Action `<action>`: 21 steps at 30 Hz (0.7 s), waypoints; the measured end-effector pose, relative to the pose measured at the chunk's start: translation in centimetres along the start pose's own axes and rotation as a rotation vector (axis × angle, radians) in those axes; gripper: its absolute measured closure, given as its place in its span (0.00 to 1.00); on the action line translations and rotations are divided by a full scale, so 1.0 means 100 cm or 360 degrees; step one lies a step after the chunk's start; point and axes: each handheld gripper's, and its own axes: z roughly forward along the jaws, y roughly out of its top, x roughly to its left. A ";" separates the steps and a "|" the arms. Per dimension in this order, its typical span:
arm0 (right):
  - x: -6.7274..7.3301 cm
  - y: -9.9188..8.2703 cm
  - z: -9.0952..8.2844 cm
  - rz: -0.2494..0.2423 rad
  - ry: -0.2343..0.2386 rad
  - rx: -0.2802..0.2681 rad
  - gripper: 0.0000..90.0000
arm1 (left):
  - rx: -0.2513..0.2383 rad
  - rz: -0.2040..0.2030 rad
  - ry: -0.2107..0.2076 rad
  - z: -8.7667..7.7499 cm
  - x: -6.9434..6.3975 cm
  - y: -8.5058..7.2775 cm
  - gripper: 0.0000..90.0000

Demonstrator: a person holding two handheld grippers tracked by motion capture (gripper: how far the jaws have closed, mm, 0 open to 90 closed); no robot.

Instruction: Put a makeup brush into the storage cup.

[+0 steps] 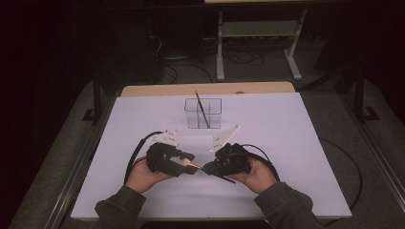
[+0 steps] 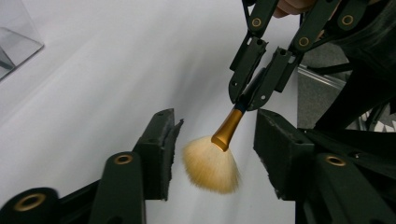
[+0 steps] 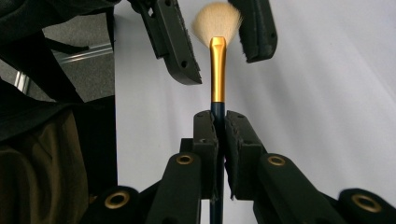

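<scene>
A: We check for writing first. We find no readable brand or label on the brush (image 2: 225, 140), the grippers or the clear container (image 1: 203, 113).

B: Agreed. Next, the right gripper (image 3: 219, 122)?

A: In the right gripper view its 2 jaws are clamped tight on the dark handle of the brush, just below the gold ferrule. The brush points straight out from the jaws, with its pale fan of bristles at the far end.

B: And the left gripper (image 2: 215, 144)?

A: In the left gripper view we see its 2 jaws standing apart, about half open, with the bristle fan and ferrule between them. Neither pad presses on the brush; we see a gap on each side. It holds nothing.

B: Where is the brush over the table?

A: In the high view we see it between the 2 grippers, above the near middle of the white table (image 1: 286, 143), with both hands close together.

B: Counts?

A: 2 grippers, 2 hands, 1 brush in the grip. 1 clear container sits at the far middle of the table, with 1 thin dark stick-like item (image 1: 202, 109) leaning in it; we cannot tell what it is.
</scene>
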 end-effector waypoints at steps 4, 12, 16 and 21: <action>0.001 0.000 -0.001 -0.0009 -0.0009 -0.0015 0.92 | 0.0001 0.0001 -0.0010 0.000 0.000 0.000 0.61; 0.002 0.000 0.000 -0.0027 -0.0011 -0.0008 0.92 | 0.0012 0.0004 -0.0017 0.001 0.002 0.000 0.68; 0.002 0.000 0.000 -0.0042 -0.0017 -0.0010 0.92 | 0.0000 0.0003 -0.0024 0.001 0.002 0.000 0.71; 0.002 0.000 0.000 -0.0053 -0.0016 0.0000 0.92 | -0.0010 0.0009 -0.0037 0.000 0.002 0.000 0.74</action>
